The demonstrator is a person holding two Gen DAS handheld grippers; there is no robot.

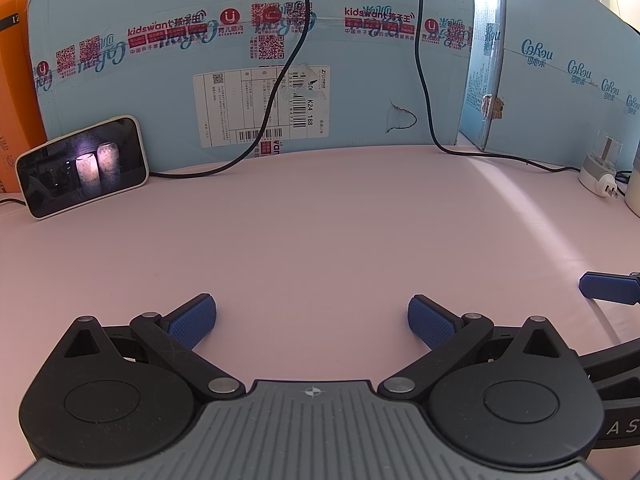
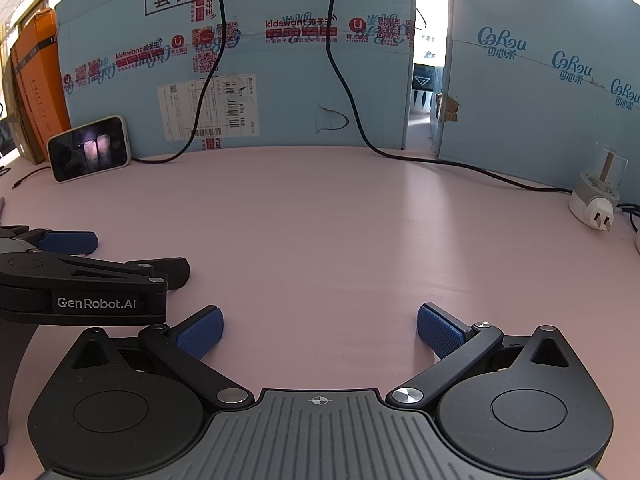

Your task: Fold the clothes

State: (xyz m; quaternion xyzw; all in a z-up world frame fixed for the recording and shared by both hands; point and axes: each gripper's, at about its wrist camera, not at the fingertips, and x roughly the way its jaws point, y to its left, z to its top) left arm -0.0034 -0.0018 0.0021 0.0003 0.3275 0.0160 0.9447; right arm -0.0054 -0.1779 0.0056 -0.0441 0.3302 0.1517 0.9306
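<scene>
Pink tabletop (image 1: 320, 220) fills the left wrist view, backed by a pale blue cardboard box (image 1: 248, 60). Left of the box's shipping label, a phone (image 1: 82, 166) leans with its screen lit, and a black cable (image 1: 280, 92) drops past the label. The left gripper (image 1: 312, 320) is spread wide, holding nothing. No clothing shows.

From the right wrist, the same box (image 2: 240, 60) stands behind the table (image 2: 340, 240). A white plug adapter (image 2: 596, 204) lies far right of it. The right gripper (image 2: 320, 330) gapes wide and empty, with the left gripper (image 2: 120, 256) beside it.

A phone (image 1: 82, 167) leans against blue cardboard boxes (image 1: 248, 60) on the pink counter (image 1: 320, 240); black cables (image 1: 280, 92) trail toward a white plug adapter (image 2: 592, 196).
</scene>
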